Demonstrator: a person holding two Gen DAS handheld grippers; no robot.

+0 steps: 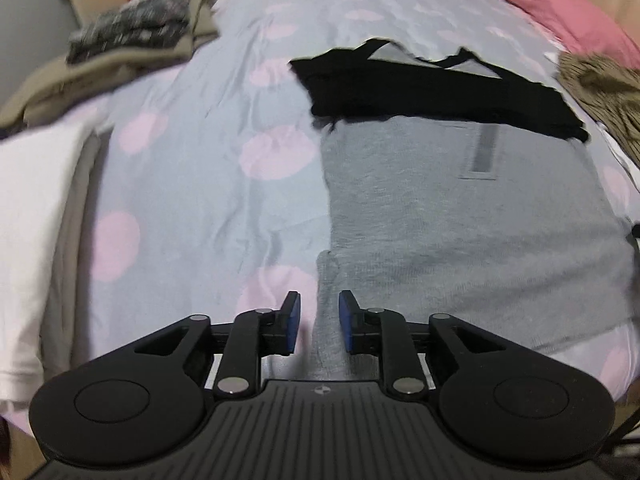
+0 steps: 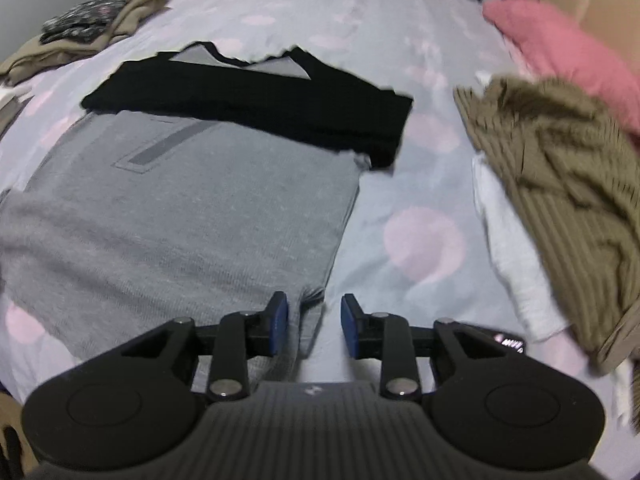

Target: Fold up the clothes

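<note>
Lying flat on the pale blue bedsheet with pink blotches [image 1: 192,168], the grey knit top with a black band across its far end [image 1: 460,220] runs lengthwise away from both cameras, its black shoulder part far off and its grey hem nearest the grippers.

At the left, the left gripper [image 1: 319,326] stands released, its blue-padded jaws apart, and a narrow fold of the grey fabric at the top's near-left corner passes straight between them without being pinched. The rest of the garment spreads to the right of this gripper and forward of it. Further left lie a white folded cloth [image 1: 36,216] at the bed's edge and, far off, a stack of olive and dark speckled folded clothes [image 1: 120,40].

At the right, the right gripper [image 2: 314,326] is likewise released, jaws apart. Here the top [image 2: 172,216] lies to the left and ahead, and its near-right corner sits just at the left pad, partly inside the gap. To the right, well apart from the top, rests a crumpled olive ribbed garment [image 2: 560,200] with a pink pillow [image 2: 560,48] behind it.

So each gripper stands at its own near corner of the hem, the left one nearer the left edge and the right one nearer the right edge. Judging from this, a lengthwise fold would carry the hem forward toward the black band, along the top's long axis. Whether the jaws are about to close on the corners or have just let them go, the pictures do not settle.
</note>
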